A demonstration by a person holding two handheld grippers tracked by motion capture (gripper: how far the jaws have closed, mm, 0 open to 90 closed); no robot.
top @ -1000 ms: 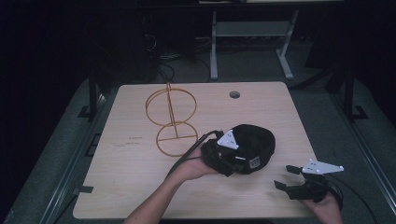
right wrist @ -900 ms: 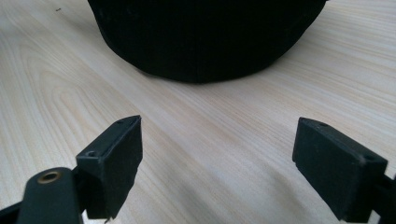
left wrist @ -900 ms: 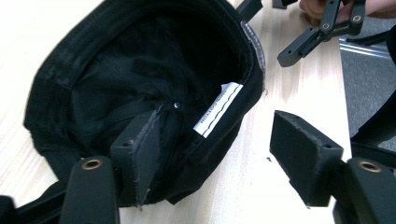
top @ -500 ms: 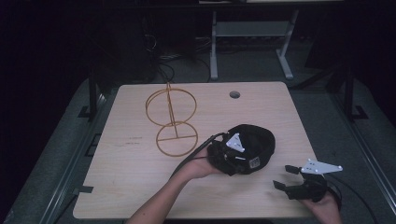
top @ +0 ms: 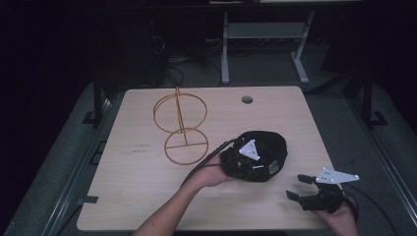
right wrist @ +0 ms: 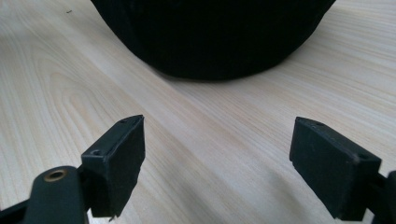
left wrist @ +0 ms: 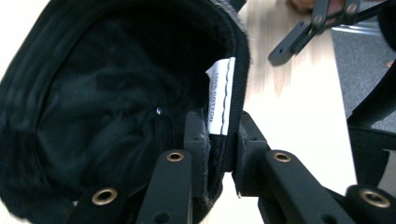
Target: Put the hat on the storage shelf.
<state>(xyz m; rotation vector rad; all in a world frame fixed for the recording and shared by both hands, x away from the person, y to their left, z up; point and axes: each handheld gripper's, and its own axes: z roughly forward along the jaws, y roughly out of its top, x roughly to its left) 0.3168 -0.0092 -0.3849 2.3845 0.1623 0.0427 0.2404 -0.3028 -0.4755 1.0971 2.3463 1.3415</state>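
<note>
Your left tool's view shows one readable text: a white tag [left wrist: 221,95] sewn inside the rim of the black hat [left wrist: 107,93], printed sideways with what reads as "100% COTTON". You also see small dark marks on the counter [top: 142,146] in the high view, too small to read.

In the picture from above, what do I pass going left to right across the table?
Orange wire stand → left gripper, shut on the brim of the black hat → right gripper, jaws open.
</note>
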